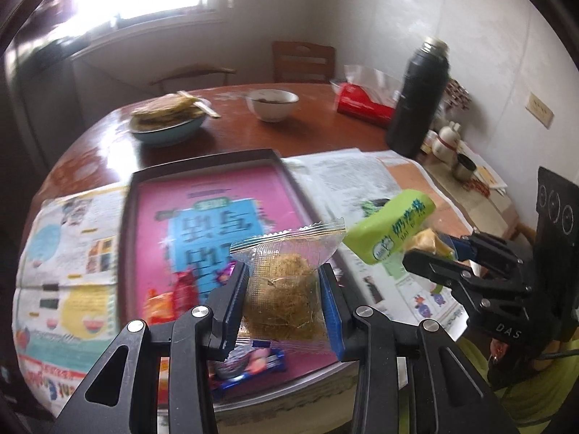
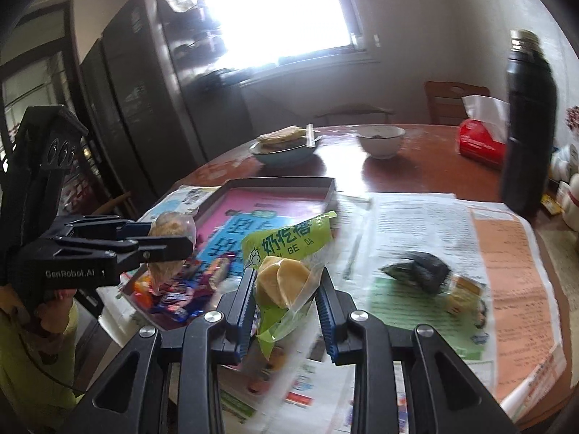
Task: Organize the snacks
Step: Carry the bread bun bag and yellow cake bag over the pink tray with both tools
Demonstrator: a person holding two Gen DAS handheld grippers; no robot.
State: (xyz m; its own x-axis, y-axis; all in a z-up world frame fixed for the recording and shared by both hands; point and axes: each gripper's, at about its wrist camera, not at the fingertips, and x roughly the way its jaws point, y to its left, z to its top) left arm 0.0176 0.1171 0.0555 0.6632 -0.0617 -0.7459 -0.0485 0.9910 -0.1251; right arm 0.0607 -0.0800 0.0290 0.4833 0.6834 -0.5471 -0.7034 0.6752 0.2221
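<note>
My left gripper [image 1: 284,285] is shut on a clear packet with a brown crumbly cake [image 1: 286,289], held above the near edge of a shallow box [image 1: 202,181] with a pink and blue floor. My right gripper [image 2: 286,285] is shut on a green packet with a yellow pastry [image 2: 286,253], held above the newspaper to the right of the box [image 2: 278,184]. It also shows in the left wrist view [image 1: 391,228]. Several small red, orange and blue snack packets [image 1: 173,296] lie in the box's near part. A dark wrapped snack [image 2: 423,271] lies on the newspaper [image 2: 416,224] at the right.
On the round wooden table [image 1: 318,126] stand a black thermos [image 1: 416,97], a white bowl [image 1: 271,103], a blue dish of flatbreads [image 1: 170,115] and a red tissue pack [image 1: 362,105]. Small jars [image 1: 448,141] stand by the wall. Chairs stand behind.
</note>
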